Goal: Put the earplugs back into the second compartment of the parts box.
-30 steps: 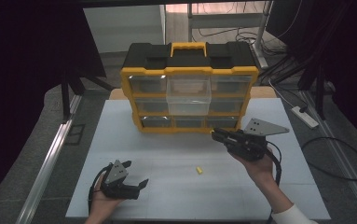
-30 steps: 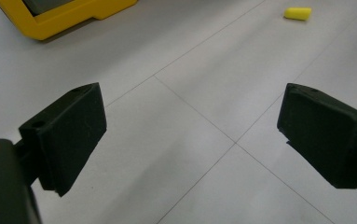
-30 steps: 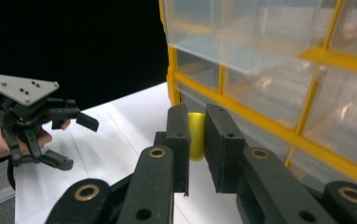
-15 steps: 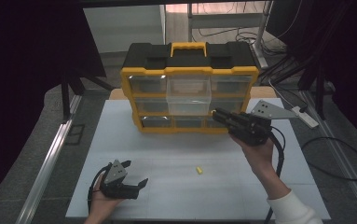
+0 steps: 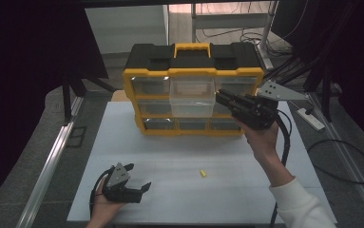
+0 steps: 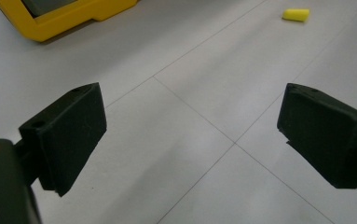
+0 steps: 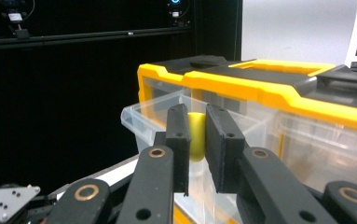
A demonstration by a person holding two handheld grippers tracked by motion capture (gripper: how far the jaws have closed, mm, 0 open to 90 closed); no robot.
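A small yellow plug sits clamped between the right gripper's two black jaws, upright and rounded, smooth and pale yellow. The gripper is held up at the front of a yellow and black organizer, with the plug just at the rim of an open clear drawer in its top row. A second plug lies on the white table. The left gripper rests low near the table's front edge, jaws wide apart, holding nothing.
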